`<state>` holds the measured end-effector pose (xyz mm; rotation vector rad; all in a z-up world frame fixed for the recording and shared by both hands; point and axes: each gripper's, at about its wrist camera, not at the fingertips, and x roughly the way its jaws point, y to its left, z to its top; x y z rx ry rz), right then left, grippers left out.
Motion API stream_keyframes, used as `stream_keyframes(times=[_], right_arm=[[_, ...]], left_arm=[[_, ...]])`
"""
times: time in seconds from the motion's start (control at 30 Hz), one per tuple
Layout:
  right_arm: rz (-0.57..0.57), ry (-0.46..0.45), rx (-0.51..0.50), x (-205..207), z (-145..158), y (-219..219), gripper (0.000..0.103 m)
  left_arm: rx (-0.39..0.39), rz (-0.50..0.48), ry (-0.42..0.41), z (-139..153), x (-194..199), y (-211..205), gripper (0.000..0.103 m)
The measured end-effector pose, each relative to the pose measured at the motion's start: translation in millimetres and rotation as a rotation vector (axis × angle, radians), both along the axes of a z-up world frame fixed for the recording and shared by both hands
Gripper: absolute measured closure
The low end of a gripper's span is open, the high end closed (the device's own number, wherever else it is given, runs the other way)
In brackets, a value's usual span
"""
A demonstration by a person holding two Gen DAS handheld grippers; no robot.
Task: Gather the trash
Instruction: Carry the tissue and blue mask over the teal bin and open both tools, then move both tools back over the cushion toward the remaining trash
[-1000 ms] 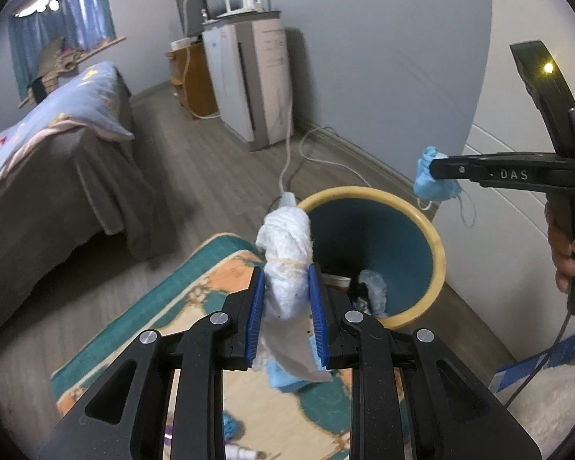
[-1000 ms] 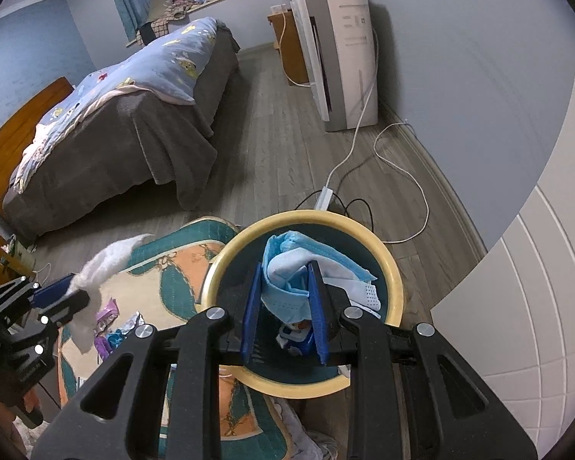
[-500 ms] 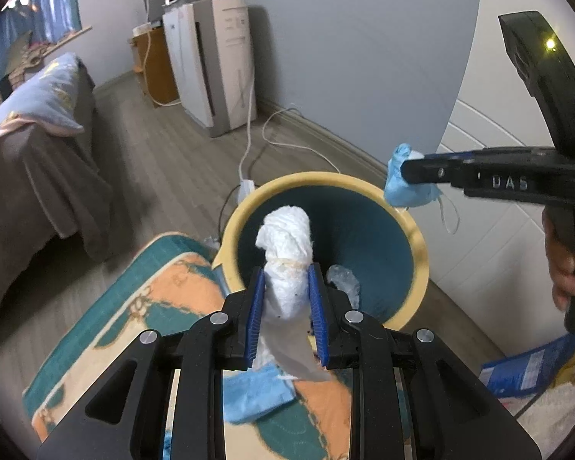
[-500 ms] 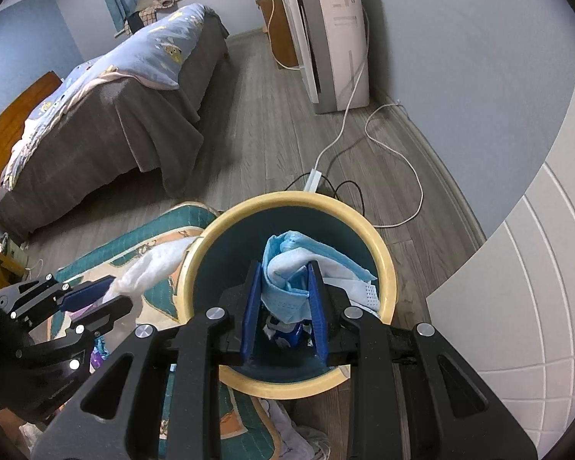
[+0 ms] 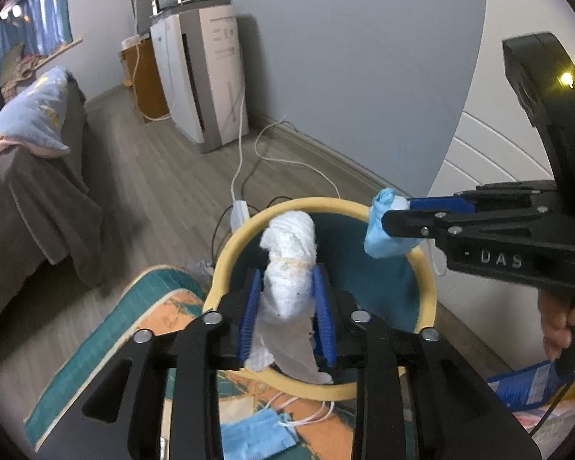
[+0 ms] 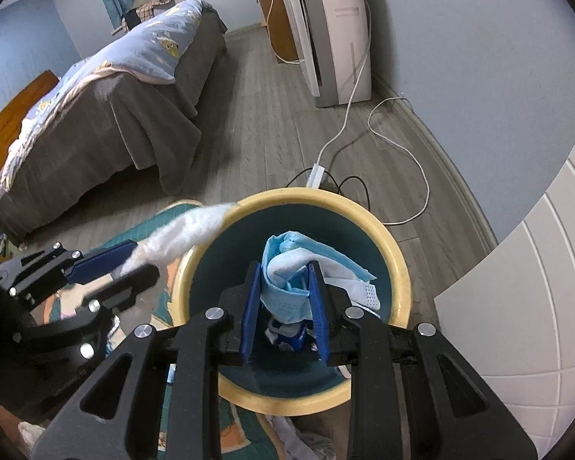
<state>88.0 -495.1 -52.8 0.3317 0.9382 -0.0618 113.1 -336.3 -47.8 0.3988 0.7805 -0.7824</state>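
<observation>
A bed [image 6: 107, 115] with a grey cover and a pale blue quilt is seen at far left on the wooden floor; a white appliance [image 6: 329, 30] stands against the far wall, with a white cable [image 6: 398, 142] trailing from it across the floor. A patterned teal and orange rug [image 5: 149, 329] is laid in the near area. A round bin [image 6: 398, 264], cream-rimmed with a dark teal interior, is placed at the rug's far edge.

The left gripper [image 5: 287, 303] is held over the near rim of the bin. Its jaws are opening, with a twisted white tissue wad [image 5: 289, 253] upright between them; a gap is noted at each pad. The right gripper [image 6: 283, 299] is held over the bin's mouth, clamped on a crumpled blue face mask [image 6: 291, 268]. A second blue mask [image 5: 257, 435] is noted flat on the rug, near the bin's near side.
</observation>
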Motion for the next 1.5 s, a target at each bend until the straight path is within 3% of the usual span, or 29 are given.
stream_keyframes(times=[0.13, 0.23, 0.4, 0.5, 0.77, 1.17, 1.5], right_arm=[[-0.005, -0.006, 0.006, -0.2, 2.0, 0.1, 0.070], [-0.014, -0.011, 0.012, -1.6, 3.2, -0.4, 0.060], [-0.028, -0.026, 0.045, -5.0, 9.2, -3.1, 0.012], [-0.024, -0.043, 0.038, -6.3, 16.6, -0.7, 0.006], [-0.025, -0.021, -0.087, -6.8, 29.8, 20.3, 0.006], [0.043, -0.060, -0.163, -13.4, 62.9, 70.3, 0.006], [0.133, -0.082, -0.268, -11.4, 87.3, 150.0, 0.006]], left_arm=[[-0.002, 0.030, -0.043, 1.9, -3.1, 9.6, 0.031], [-0.016, 0.054, -0.051, 3.8, -5.1, 19.2, 0.022], [-0.032, 0.119, -0.072, 12.0, -10.8, 45.4, 0.009], [-0.048, 0.172, -0.067, 18.2, -12.0, 67.7, 0.007], [-0.042, 0.320, -0.076, 35.8, -13.4, 133.3, 0.006], [-0.049, 0.506, -0.119, 66.6, -27.1, 245.4, 0.006], [-0.022, 0.598, -0.142, 74.2, -43.5, 321.1, 0.005]])
